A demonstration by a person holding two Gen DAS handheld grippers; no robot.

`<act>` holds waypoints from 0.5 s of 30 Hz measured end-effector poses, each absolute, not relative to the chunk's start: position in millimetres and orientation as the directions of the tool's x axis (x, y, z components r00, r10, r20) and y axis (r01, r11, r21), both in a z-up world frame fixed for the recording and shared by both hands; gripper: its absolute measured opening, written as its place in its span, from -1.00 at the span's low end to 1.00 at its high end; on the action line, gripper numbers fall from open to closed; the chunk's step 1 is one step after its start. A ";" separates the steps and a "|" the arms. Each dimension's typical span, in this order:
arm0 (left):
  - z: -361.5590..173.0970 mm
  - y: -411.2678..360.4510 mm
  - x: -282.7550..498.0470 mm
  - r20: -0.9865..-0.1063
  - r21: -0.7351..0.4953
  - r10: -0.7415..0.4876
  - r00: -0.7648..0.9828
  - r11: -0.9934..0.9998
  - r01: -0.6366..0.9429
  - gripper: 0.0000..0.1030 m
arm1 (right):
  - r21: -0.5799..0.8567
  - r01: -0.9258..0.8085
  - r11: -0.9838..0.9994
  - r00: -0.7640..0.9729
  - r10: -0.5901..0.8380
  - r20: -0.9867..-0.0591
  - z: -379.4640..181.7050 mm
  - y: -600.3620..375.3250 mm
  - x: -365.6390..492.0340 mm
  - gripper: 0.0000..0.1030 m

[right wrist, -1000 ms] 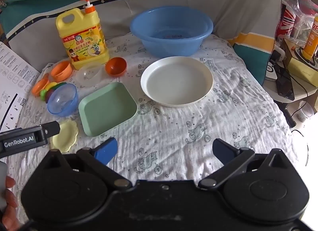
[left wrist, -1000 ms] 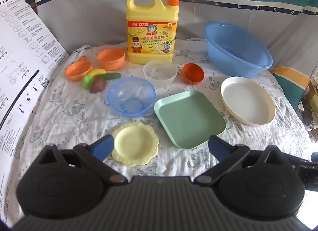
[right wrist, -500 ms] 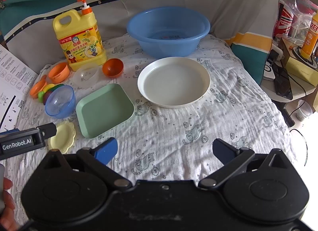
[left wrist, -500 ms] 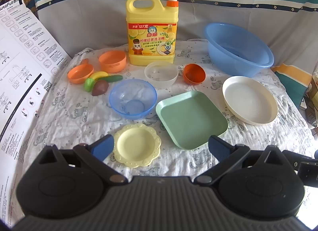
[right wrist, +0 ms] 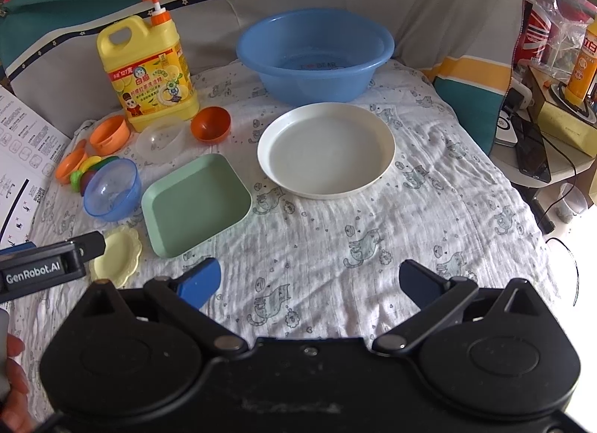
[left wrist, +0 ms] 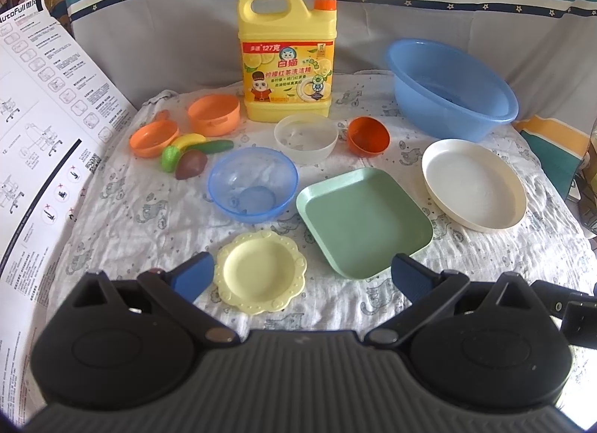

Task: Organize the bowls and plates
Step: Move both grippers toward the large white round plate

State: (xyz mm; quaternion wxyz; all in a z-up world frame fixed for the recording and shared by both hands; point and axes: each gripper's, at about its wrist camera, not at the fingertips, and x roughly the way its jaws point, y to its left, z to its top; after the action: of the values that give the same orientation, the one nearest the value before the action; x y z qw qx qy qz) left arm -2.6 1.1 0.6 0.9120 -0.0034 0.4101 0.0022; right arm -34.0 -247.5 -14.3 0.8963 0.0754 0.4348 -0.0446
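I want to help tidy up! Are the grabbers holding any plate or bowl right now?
No. The left gripper and right gripper are both open and empty, above the cloth.

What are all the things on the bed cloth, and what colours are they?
Basin: 1, blue, far back.
Soap jug: 1, yellow with orange pump, back.
Round plate: 1, white, right of middle.
Square plate: 1, green, middle.
Small plate: 1, pale yellow, nearest.
Blue bowl: 1, see-through blue, left of green plate.
Clear bowl: 1, in front of jug.
Small bowl: 1, dark orange.
Orange toy pots: 2, left.
Toy food: small pile, mixed colours.
Left gripper: open.
Right gripper: open.
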 end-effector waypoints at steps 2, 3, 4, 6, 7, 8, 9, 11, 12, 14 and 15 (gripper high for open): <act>0.6 1.0 -2.4 -0.748 -0.004 0.001 0.664 1.000 -0.007 1.00 | 0.097 0.147 0.984 0.617 -0.015 -0.787 -14.9 -247.5 -33.9 1.00; 0.6 0.3 -2.4 -0.747 -0.005 0.001 0.665 1.000 -0.007 1.00 | 0.096 0.148 0.984 0.617 -0.015 -0.787 -15.0 -247.1 -34.0 1.00; 0.7 0.0 -2.2 -0.747 -0.004 0.001 0.665 1.000 -0.007 1.00 | 0.097 0.147 0.984 0.617 -0.015 -0.787 -14.9 -247.8 -33.7 1.00; -0.2 2.2 -3.1 -0.745 -0.003 0.004 0.667 1.000 -0.009 1.00 | 0.097 0.149 0.984 0.617 -0.016 -0.787 -15.5 -247.8 -33.5 1.00; -0.6 3.4 -3.4 -0.745 -0.003 0.005 0.667 1.000 -0.011 1.00 | 0.099 0.151 0.984 0.615 -0.015 -0.788 -15.9 -248.1 -33.2 1.00; -0.9 4.8 -3.8 -0.745 -0.003 0.006 0.667 1.000 -0.012 1.00 | 0.101 0.152 0.983 0.614 -0.014 -0.789 -16.3 -248.3 -33.1 1.00; -1.2 5.5 -4.1 -0.745 -0.001 0.008 0.667 1.000 -0.013 1.00 | 0.103 0.153 0.983 0.613 -0.013 -0.790 -16.6 -248.5 -32.8 1.00; -1.5 3.3 -2.8 -0.747 0.003 0.011 0.665 1.000 -0.014 1.00 | 0.104 0.155 0.983 0.611 -0.012 -0.791 -17.2 -248.5 -32.6 1.00; -2.0 2.7 -2.2 -0.749 0.005 0.013 0.663 1.000 -0.014 1.00 | 0.104 0.155 0.982 0.610 -0.012 -0.792 -17.5 -248.2 -32.3 1.00; -2.8 2.4 -1.5 -0.751 0.007 0.015 0.660 1.000 -0.014 1.00 | 0.105 0.155 0.982 0.608 -0.011 -0.794 -18.4 -248.2 -31.9 1.00; -3.0 0.9 -0.8 -0.752 0.010 0.016 0.659 1.000 -0.014 1.00 | 0.106 0.155 0.982 0.607 -0.010 -0.795 -18.5 -249.1 -31.4 1.00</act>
State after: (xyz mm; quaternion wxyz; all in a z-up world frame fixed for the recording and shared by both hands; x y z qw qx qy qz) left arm -0.8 0.9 -3.0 0.9107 0.0015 0.4129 0.0084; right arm -31.4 -249.1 -18.5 0.8926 0.0822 0.4409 -0.0463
